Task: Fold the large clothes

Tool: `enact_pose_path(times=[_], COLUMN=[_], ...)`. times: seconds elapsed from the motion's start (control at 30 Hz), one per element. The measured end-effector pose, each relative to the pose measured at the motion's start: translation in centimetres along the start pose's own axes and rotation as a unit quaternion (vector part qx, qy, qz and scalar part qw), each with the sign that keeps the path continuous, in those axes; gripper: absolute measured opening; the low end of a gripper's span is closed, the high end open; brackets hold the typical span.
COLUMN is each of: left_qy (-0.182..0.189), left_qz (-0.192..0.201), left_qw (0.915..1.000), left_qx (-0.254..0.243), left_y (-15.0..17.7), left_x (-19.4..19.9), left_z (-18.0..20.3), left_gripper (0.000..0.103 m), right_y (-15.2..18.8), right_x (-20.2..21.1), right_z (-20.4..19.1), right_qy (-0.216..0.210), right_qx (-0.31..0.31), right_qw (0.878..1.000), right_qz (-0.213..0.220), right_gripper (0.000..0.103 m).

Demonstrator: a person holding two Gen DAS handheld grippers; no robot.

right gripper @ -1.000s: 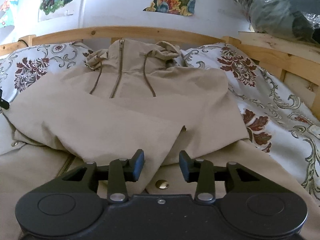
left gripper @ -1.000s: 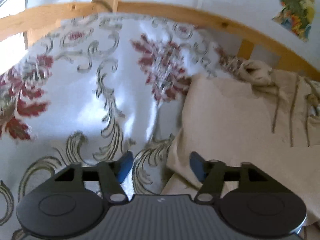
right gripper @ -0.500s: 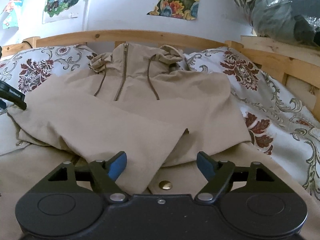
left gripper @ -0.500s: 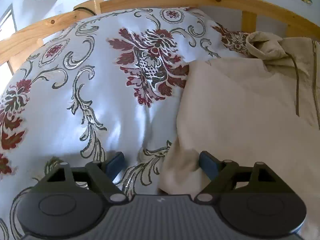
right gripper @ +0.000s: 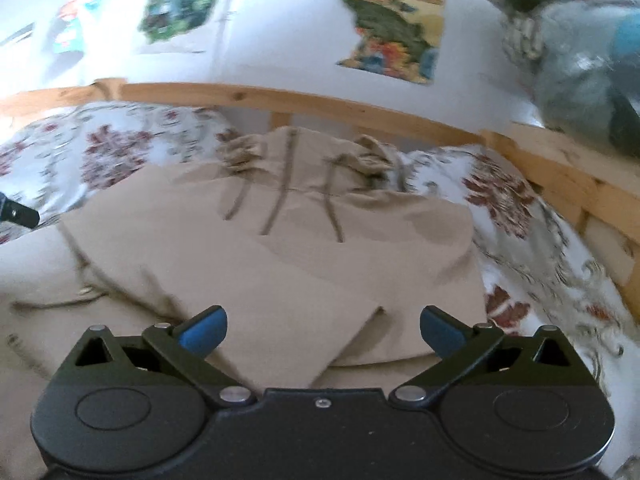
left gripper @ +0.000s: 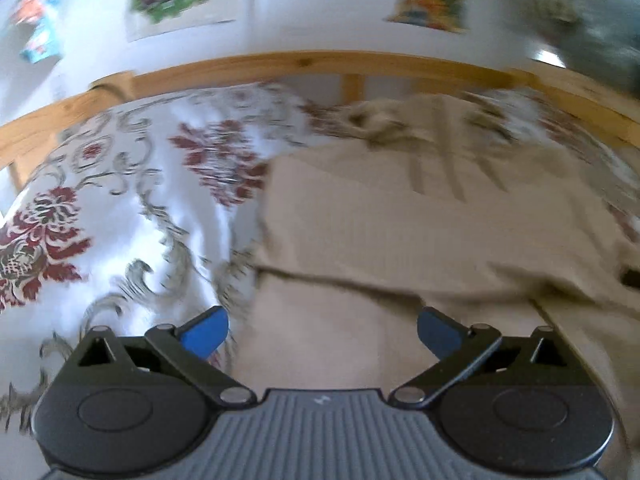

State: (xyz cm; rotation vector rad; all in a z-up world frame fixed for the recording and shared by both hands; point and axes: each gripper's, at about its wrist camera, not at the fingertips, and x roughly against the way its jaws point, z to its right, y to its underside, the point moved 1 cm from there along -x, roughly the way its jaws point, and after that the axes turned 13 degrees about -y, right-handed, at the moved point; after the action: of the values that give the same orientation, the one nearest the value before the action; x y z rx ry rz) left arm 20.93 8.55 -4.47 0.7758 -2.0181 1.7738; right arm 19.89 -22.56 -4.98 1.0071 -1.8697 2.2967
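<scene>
Both claws, left claw (left gripper: pixel 319 332) and right claw (right gripper: pixel 320 330), have spread wide, empty; next, pinch the jacket (right gripper: pixel 280 264) near hem evenly.

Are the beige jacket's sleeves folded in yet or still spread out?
Folded in. On the beige jacket, both sleeves lie crossed over the chest, cuff edge near the open right gripper.

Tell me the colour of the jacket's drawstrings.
The drawstrings are dark olive-brown, darker than the beige jacket; right wrist view shows them best.
</scene>
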Motion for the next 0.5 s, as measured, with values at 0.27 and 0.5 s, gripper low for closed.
enact_pose_path(times=[0.27,0.5], left_qy=[0.103,0.141], left_qz=[0.023,0.019], left_qw=[0.9892,0.9747], left_qx=[-0.102,-0.173], left_y=[4.7,7.3], left_x=[5.9,6.6], left_z=[3.3,7.2], left_gripper=[0.102,0.102], right_y=[1.1,5.6], right_x=[5.8,6.2], right_z=[-5.5,-8.5], right_qy=[-0.084,-0.083], right_qx=[0.103,0.149], right_qw=[0.988,0.969], right_qz=[-0.077,-0.179], right_gripper=[0.102,0.102])
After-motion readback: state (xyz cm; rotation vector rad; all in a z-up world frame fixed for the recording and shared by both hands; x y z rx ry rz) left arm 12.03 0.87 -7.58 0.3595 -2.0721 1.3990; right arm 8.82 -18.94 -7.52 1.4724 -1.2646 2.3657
